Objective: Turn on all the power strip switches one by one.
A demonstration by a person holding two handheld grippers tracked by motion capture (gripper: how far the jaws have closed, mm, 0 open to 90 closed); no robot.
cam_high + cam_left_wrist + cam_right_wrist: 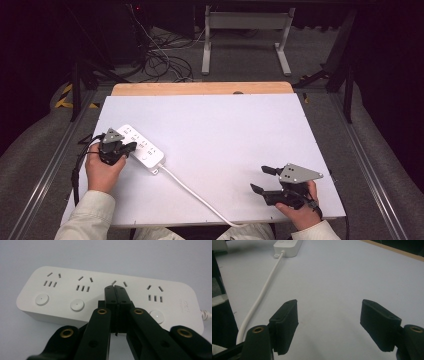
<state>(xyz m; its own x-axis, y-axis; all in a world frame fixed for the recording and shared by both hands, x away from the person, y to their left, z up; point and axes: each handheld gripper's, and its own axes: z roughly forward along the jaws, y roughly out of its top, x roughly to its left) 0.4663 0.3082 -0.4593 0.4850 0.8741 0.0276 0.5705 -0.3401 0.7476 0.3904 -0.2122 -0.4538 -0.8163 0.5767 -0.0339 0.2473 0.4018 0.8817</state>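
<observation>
Four socket groups mark the top of a white power strip [105,297], but the left gripper [115,290] covers most of the third: its jaws, clenched flat together with nothing between them, stand over that group, their tips just short of its two slanted slots. Whether the tips touch the plastic cannot be told. The third round button is hidden behind the jaws; the fourth, to their right, peeks out beside a black link arm. Small raised lettering at the strip's right end is too faint to read.

The strip is a smooth, matte, rounded slab, each group pairing two angled slots with three upright ones above a round button. Its white cable [192,192] leaves the near end and runs off the bench's front edge, cut from sight there.

The right gripper [329,325] rests released, its jaws wide apart with bare bench between them; the pads [287,320] look like dark, slightly grainy rubber blocks. The cable passes left of its jaws, the strip's end far ahead.

The bench [240,130] is plain pale white with a wooden strip along its far edge. Beyond it lie grey floor, tangled cables [160,60] and a white frame's legs [245,35] in a dark room.
</observation>
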